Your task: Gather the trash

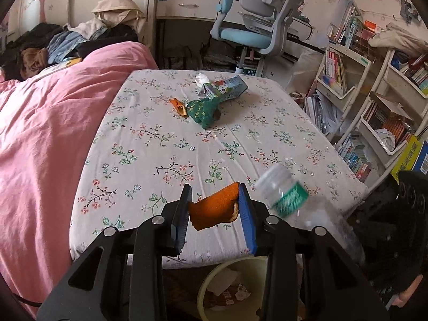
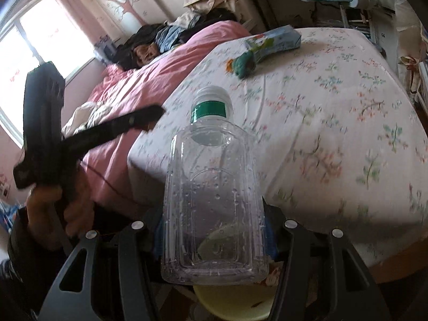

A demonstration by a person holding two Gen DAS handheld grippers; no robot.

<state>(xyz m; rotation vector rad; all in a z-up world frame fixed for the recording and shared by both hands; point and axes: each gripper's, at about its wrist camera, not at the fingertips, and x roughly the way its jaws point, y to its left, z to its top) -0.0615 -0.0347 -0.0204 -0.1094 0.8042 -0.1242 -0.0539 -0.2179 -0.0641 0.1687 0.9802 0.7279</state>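
Note:
My left gripper (image 1: 214, 208) is shut on a piece of orange peel (image 1: 214, 210), held above the near edge of the floral bed. A yellow bin (image 1: 214, 275) with scraps in it stands on the floor below; it also shows in the right wrist view (image 2: 230, 299). My right gripper (image 2: 214, 230) is shut on a clear empty plastic bottle (image 2: 214, 195) with a green label, seen blurred in the left wrist view (image 1: 289, 195). Far on the bed lie a blue carton (image 1: 224, 88), a green wrapper (image 1: 203, 111), another peel piece (image 1: 178, 106) and a white tissue (image 1: 201, 78).
A pink duvet (image 1: 45, 139) covers the left of the bed, with a clothes pile (image 1: 67, 40) behind. Book shelves (image 1: 374, 107) stand on the right and a blue-grey desk chair (image 1: 256, 26) beyond the bed. The left gripper body shows in the right wrist view (image 2: 53, 131).

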